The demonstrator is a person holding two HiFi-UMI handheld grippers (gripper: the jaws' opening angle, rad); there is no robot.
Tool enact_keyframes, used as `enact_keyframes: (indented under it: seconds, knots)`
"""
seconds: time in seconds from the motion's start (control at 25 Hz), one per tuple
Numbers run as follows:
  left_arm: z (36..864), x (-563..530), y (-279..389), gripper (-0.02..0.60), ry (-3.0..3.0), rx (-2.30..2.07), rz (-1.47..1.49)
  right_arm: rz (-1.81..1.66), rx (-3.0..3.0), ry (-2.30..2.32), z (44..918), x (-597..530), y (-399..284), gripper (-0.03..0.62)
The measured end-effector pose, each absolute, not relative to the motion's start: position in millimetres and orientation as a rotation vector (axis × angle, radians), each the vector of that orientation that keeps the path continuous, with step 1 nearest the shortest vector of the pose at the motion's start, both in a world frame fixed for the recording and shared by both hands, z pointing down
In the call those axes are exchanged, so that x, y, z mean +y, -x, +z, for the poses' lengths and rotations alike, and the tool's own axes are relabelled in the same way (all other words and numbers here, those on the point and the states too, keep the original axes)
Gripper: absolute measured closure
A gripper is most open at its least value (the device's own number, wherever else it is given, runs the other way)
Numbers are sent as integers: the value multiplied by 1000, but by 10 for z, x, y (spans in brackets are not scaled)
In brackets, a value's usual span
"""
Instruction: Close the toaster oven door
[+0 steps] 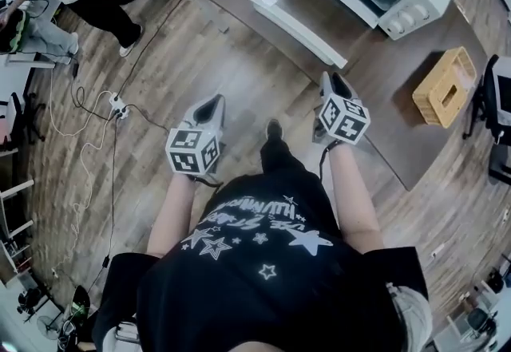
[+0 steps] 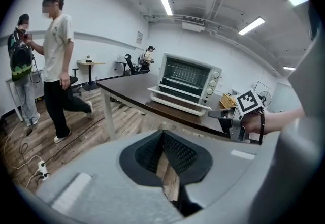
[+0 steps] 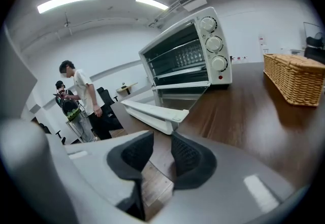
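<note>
White oven door (image 1: 295,19) down; left hand-held gripper (image 1: 211,108) closed, right hand-held gripper (image 1: 335,84) parted; shirt print (image 1: 255,224) illegible.

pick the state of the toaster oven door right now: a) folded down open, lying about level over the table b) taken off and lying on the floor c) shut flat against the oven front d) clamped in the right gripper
a: the toaster oven door is folded down, sticking out about level from the front of the toaster oven over the table.

At bottom centre the gripper (image 3: 161,142) has its jaws apart and empty. Above it, the oven (image 3: 195,55) stands with its door (image 3: 152,111) down. A basket (image 3: 297,78) sits at right.
</note>
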State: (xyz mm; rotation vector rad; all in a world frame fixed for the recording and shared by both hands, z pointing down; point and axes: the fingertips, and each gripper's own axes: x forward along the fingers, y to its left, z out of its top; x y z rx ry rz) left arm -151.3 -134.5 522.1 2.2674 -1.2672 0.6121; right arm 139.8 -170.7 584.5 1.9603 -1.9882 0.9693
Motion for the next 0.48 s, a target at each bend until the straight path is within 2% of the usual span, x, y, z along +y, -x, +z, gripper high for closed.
enact_keyframes:
  seconds: [0.2,0.48]
  knots:
    - [5285,-1508,1425,571,-2258,-1243,633,1009,-1953,-1995,5939,-1861,-1449,455]
    - [5270,-1700,1336,571,-2275,-1230,629,1029,-1900,-2016,6020,-2010,-1509,453]
